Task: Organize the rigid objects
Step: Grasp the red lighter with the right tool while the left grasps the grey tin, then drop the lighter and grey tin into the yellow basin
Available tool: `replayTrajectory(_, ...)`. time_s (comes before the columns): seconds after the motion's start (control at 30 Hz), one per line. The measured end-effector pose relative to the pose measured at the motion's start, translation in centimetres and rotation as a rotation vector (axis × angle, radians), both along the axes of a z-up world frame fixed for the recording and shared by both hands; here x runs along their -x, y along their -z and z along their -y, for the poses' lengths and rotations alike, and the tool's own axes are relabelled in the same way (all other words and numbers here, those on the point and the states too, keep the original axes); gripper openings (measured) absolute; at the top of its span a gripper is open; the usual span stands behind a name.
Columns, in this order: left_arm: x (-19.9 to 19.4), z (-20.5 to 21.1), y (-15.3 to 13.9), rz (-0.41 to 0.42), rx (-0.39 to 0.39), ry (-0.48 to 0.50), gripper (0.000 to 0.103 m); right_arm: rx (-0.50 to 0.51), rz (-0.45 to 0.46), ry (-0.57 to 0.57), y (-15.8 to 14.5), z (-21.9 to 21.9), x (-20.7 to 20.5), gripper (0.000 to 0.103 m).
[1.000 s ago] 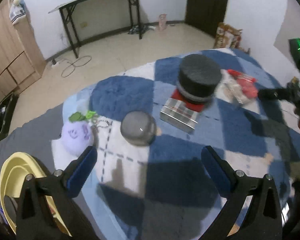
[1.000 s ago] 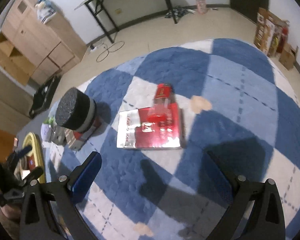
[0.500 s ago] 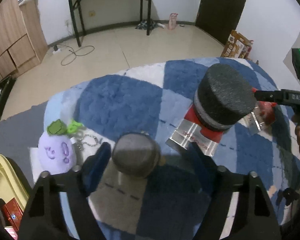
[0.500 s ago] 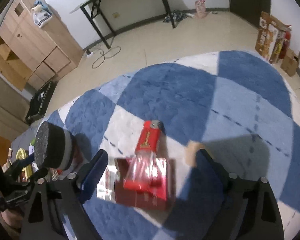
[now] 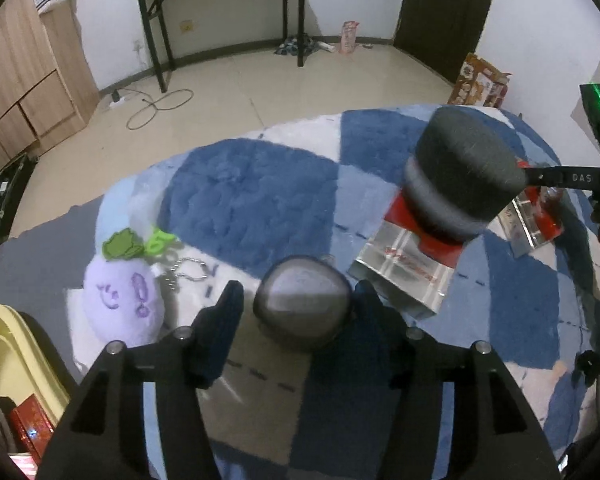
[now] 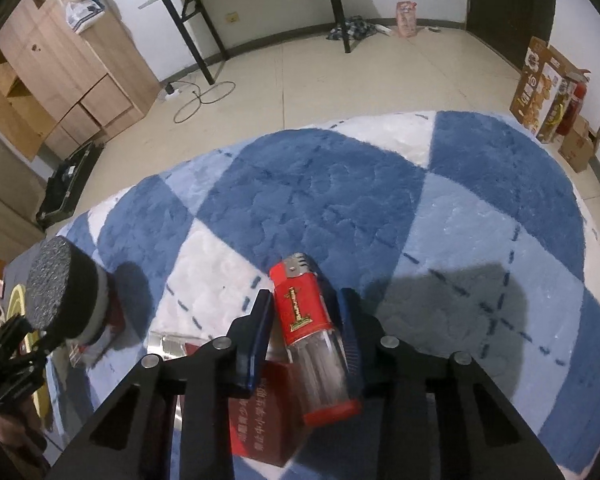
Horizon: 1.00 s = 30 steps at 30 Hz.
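In the left wrist view, my left gripper (image 5: 300,304) has its fingers close on either side of a grey round puck-shaped object (image 5: 303,305) lying on the blue-and-white checked rug (image 5: 252,204). In the right wrist view, my right gripper (image 6: 305,328) is closed around a red lighter (image 6: 308,328) with a clear body, which lies over a red box (image 6: 260,428). A black cylinder (image 5: 464,172) stands on a silver-and-red box (image 5: 404,272); it also shows in the right wrist view (image 6: 56,284).
A purple plush keychain (image 5: 124,304) lies left of the puck. A yellow basin (image 5: 16,360) holding red items sits at the lower left. A black-legged table (image 5: 220,20), wooden cabinets (image 5: 16,72) and cardboard boxes (image 6: 548,92) stand around the rug.
Both grippers moved forward and down and closed in: the left around the grey puck, the right around the red lighter. Both were wide open a second ago.
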<state>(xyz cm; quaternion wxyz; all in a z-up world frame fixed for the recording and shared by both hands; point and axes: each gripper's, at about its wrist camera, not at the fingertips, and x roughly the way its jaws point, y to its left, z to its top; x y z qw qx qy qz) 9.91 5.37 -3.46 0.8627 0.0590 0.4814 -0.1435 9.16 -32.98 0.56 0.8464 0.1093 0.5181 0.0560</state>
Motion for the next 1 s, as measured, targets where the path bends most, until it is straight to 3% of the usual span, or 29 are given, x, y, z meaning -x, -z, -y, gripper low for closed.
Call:
replayTrajectory(0.17,-0.6,0.5,1.0,-0.005,-0.016,-0.012,0.056,-0.019,0.005,0.013,0.0,0.6,0.8,0.033)
replayTrajectory(0.37,-0.5,-0.4,0.9,-0.012,0.014,-0.046,0.053,0.004,0.044,-0.018,0.0,0.7,1.3,0.024)
replayTrajectory(0.63,4.1,-4.1,-3.0,0.034,0.057,-0.075,0.053,-0.06,0.127,-0.001,-0.7,3.8,4.6,0.022)
replayTrajectory(0.83,11.4,-11.9,-8.0,0.115,0.101,-0.245,0.053,-0.078,0.262,-0.075,-4.9,3.2,7.6,0.022)
replayTrajectory(0.93,15.4,-17.1,-9.1,0.135,0.078,-0.346,0.053,-0.105,0.303,-0.176,-7.6,-0.3,9.0,0.022)
replayTrajectory(1.0,17.8,-21.0,-8.9,0.132,0.016,-0.417,0.053,-0.13,0.321,-0.275,-9.4,-4.4,10.1,0.022)
